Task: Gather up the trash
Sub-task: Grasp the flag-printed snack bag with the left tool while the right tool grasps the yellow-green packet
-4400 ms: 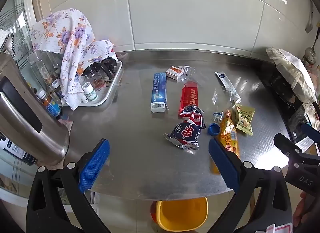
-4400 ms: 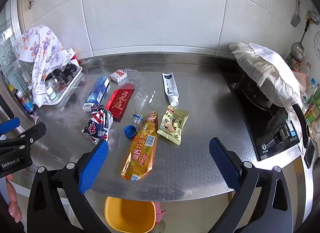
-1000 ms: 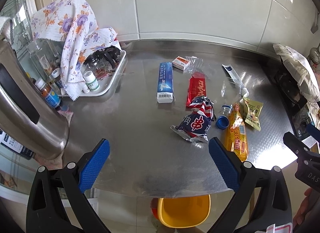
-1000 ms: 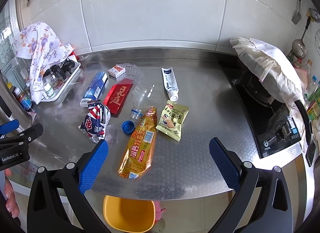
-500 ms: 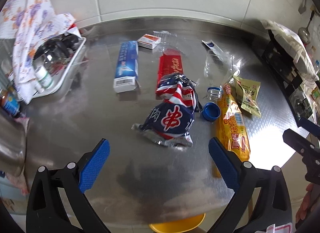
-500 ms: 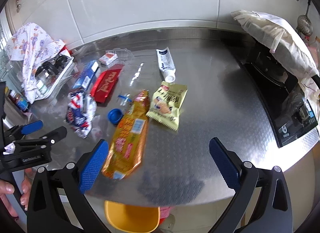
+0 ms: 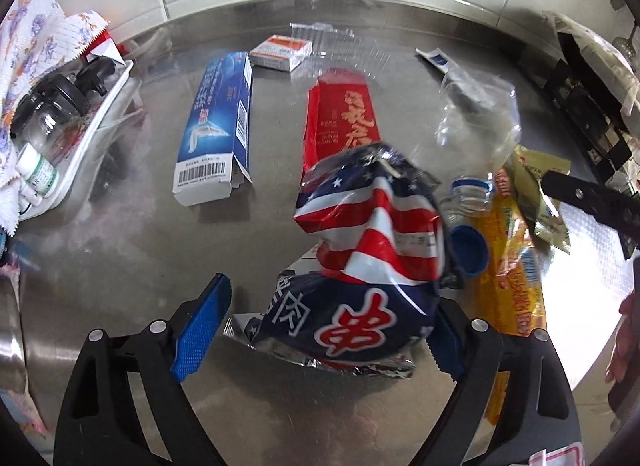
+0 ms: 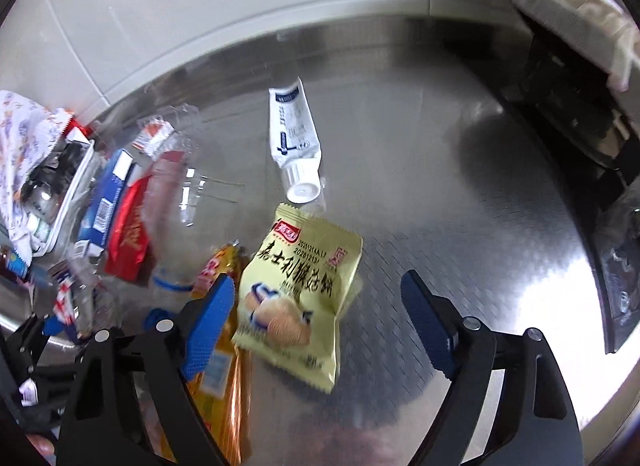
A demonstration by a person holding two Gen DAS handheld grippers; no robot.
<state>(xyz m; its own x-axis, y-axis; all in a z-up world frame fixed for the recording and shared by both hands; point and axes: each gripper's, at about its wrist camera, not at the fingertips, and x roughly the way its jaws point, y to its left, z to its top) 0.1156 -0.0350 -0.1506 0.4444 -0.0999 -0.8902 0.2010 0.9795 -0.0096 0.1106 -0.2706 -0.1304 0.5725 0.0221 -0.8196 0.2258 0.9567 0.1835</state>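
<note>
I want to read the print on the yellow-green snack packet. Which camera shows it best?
The right wrist view: the yellow-green snack packet lies whole and face-up between the open right gripper fingers. In the left wrist view only a crumpled edge shows, far right.

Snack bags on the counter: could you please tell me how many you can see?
3. A flag-print bag lies between the left tongs, a yellow-green bag between the right tongs, and a long orange bag between those two. More may be hidden.
</note>
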